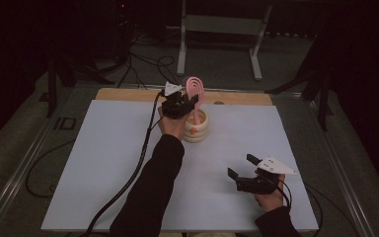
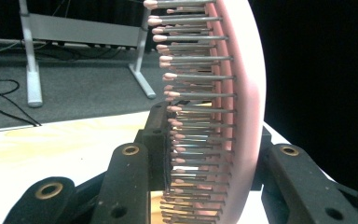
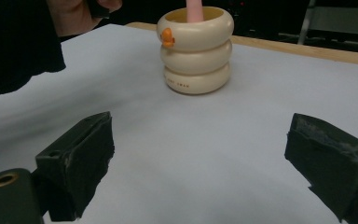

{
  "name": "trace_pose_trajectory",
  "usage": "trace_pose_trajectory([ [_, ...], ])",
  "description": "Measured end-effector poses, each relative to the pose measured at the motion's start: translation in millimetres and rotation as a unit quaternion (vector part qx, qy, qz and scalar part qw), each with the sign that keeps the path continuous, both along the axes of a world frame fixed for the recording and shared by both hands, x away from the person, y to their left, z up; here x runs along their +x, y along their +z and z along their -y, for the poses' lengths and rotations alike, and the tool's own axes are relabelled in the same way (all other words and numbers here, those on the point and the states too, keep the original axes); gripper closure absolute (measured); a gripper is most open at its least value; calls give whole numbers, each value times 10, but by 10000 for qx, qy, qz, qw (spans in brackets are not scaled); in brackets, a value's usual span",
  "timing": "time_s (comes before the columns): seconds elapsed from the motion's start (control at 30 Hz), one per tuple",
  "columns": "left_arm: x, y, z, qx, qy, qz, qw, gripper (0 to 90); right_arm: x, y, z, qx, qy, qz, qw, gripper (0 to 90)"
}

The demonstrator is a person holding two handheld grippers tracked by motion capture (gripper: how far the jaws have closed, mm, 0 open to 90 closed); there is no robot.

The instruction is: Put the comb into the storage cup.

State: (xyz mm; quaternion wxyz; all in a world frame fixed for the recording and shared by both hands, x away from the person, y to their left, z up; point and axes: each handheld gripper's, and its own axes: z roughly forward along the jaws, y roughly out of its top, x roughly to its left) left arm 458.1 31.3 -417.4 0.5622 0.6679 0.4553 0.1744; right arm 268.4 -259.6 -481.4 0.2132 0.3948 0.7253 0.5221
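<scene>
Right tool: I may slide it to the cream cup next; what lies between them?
Bare white sheet between right tool and cream cup, in its own view.

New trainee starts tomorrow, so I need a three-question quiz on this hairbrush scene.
1. True or false: the left gripper is shut on the pink hairbrush.
2. Where does the brush handle end? A) in the cream cup B) flat on the table C) in the right gripper
3. How do the right gripper's jaws stand?

Key: 1 true; 2 A; 3 open, with nothing between them.
</scene>
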Motion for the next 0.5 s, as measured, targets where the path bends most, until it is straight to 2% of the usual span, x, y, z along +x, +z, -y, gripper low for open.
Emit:
trace_pose_trajectory([
  [0.3, -7, -22, 22, -5, 75, 89, 9999, 649, 6, -6, 9, 3, -12, 5, 10000, 80],
  [0.47, -6, -84, 20, 138, 79, 26, 9999, 649, 7, -11, 8, 20, -14, -14, 10000, 80],
  [0.5, -4, -147, 18, -24, 53, -77, 10000, 649, 9, -17, -6, -13, 5, -13, 10000, 80],
])
